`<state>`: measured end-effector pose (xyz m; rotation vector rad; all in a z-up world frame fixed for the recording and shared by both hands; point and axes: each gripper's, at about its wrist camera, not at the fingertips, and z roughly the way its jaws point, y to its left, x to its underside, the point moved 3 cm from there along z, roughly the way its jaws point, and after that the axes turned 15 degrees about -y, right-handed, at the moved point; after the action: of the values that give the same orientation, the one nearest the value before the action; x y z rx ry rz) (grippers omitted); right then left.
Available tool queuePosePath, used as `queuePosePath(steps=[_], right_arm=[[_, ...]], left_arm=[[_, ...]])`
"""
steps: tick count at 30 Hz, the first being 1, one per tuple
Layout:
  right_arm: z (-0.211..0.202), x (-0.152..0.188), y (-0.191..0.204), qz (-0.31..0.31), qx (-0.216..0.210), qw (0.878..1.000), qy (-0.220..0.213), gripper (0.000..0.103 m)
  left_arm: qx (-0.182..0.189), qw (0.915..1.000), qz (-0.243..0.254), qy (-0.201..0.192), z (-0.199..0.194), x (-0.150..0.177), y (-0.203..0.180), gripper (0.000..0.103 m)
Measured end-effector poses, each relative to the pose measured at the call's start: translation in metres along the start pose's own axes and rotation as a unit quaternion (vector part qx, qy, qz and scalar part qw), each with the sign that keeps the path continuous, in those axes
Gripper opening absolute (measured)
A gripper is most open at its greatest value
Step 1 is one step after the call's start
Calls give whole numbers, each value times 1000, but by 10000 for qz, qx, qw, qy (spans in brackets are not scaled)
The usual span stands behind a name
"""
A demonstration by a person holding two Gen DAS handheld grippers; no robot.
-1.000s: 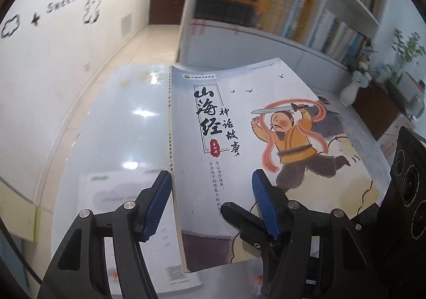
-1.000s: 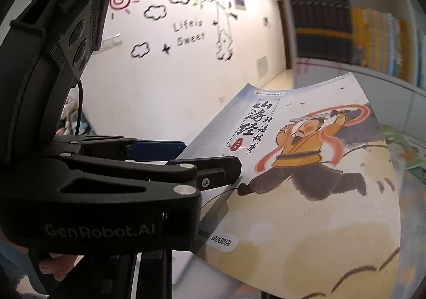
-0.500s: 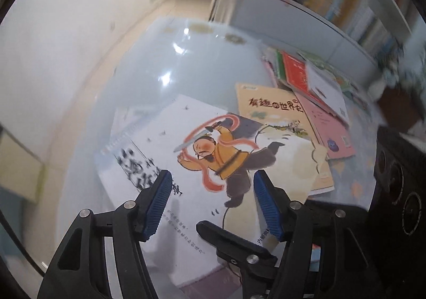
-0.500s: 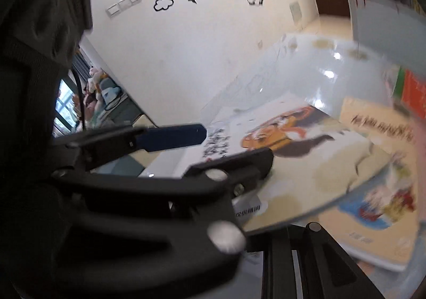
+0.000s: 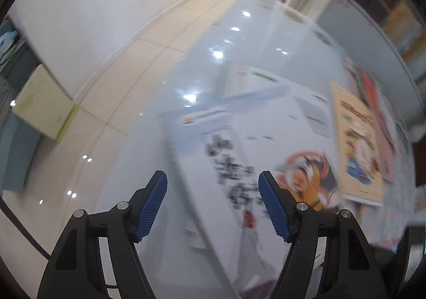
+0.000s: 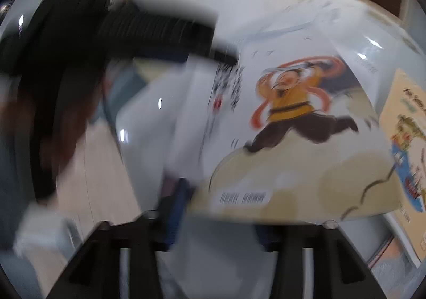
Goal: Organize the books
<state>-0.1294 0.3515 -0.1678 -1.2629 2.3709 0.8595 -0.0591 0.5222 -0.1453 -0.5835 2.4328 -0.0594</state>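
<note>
The book with a sword-swinging warrior in yellow on its cover (image 5: 266,166) lies flat on a low stack of white books (image 5: 269,83) on the pale glossy table (image 5: 239,33). My left gripper (image 5: 213,206) points down over the title side of that cover. Its blue pads (image 5: 153,208) stand apart and its jaws are opening, with nothing pressed between them. In the blurred right wrist view the same book (image 6: 293,118) fills the middle. My right gripper (image 6: 221,208) sits at the book's near edge, its jaws opening off it. One blue pad (image 6: 177,206) shows; the other is hidden.
A yellow picture book (image 5: 356,144) lies just right of the stack, with red and pink books (image 5: 372,91) beyond it. Tiled floor (image 5: 119,81) and a pale box (image 5: 40,104) are off the table's left edge. The left gripper's black body (image 6: 159,27) blurs across the right wrist view.
The warrior book went from held up and tilted to lying flat on the stack. Both grippers tipped downward and sank. The right jaws came off the book's edge; the left jaws widened.
</note>
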Motion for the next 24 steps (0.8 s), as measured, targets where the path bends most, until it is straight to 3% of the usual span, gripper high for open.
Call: queuePosePath(steps=[3, 6, 11, 20, 24], right_arm=[[-5, 17, 1, -157, -57, 9992, 358, 63], [-16, 23, -11, -175, 234, 9986, 433, 68], [-29, 22, -41, 415, 541, 9972, 291, 70], [-44, 22, -43, 629, 745, 9951, 146, 70], [-49, 23, -42, 751, 978, 9923, -82, 70]], left_arm=[[-221, 9997, -107, 46, 10, -5, 17, 70], [-267, 9992, -121, 259, 25, -3, 19, 70], [-155, 9992, -308, 200, 38, -11, 2, 70], [81, 9994, 33, 347, 72, -46, -48, 74], [-35, 9993, 250, 280, 79, -56, -63, 76]])
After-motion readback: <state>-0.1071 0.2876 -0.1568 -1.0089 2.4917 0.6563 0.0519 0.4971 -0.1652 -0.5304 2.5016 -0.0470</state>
